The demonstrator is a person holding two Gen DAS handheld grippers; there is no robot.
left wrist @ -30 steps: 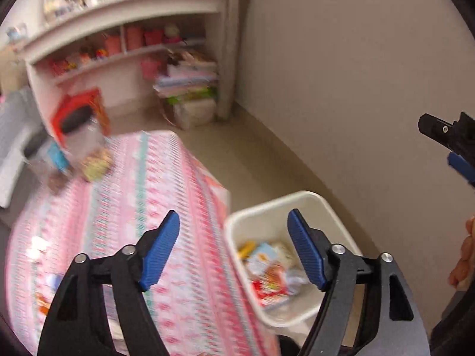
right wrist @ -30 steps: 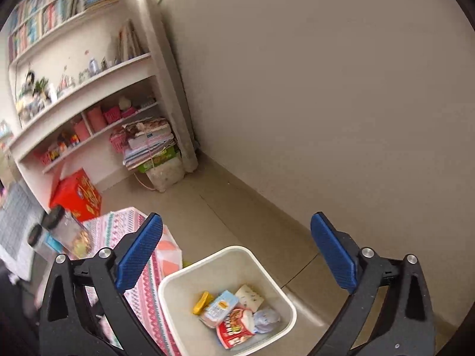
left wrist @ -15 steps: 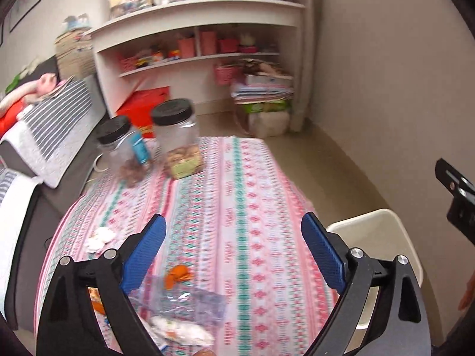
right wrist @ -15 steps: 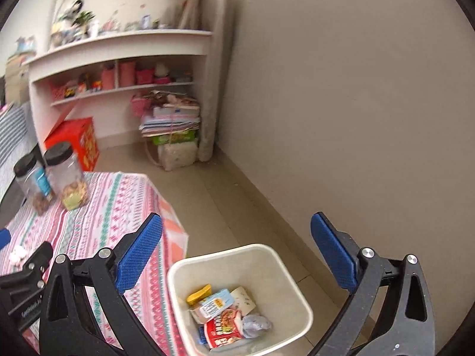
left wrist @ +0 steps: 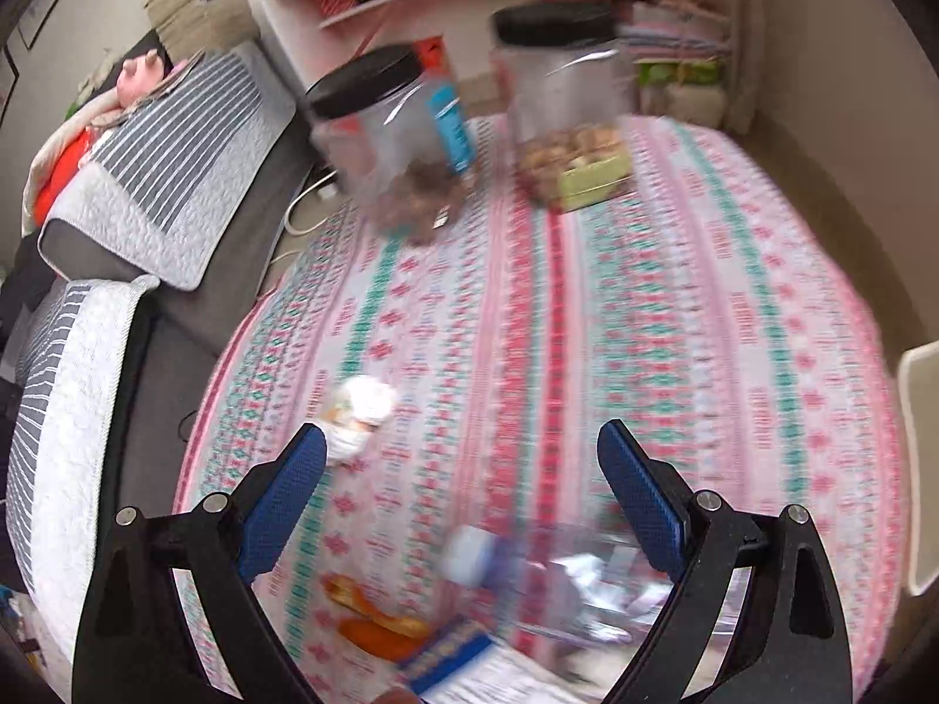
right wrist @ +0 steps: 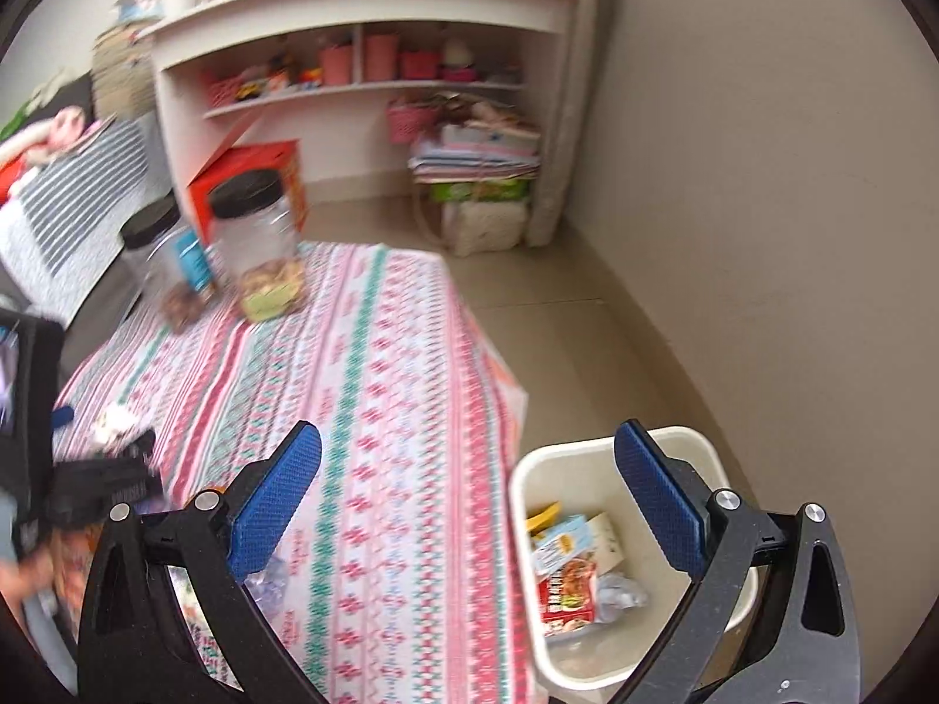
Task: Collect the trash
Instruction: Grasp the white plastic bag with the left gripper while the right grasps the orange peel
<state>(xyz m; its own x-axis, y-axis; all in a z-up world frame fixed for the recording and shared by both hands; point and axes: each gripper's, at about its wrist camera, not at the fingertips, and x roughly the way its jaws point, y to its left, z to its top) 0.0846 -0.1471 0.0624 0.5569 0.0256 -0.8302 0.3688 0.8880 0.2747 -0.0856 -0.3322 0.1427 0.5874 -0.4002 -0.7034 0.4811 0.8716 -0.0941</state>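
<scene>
My left gripper hangs open over the pink patterned tablecloth with nothing between its fingers. Just below it lie a crushed clear bottle with a pale cap, orange peel and a blue-edged printed paper. A crumpled white tissue sits by the left fingertip. My right gripper is open too, above the table's right edge and the white bin. In the bin lie a red packet and a blue carton.
Two clear jars with black lids stand at the table's far end. A grey striped sofa runs along the left. White shelves and stacked boxes fill the far corner; a wall is on the right.
The left gripper swung from the bin to over the table and dropped closer to the litter; its jaws stand wider. The right view turned left, so the table and bin both show.
</scene>
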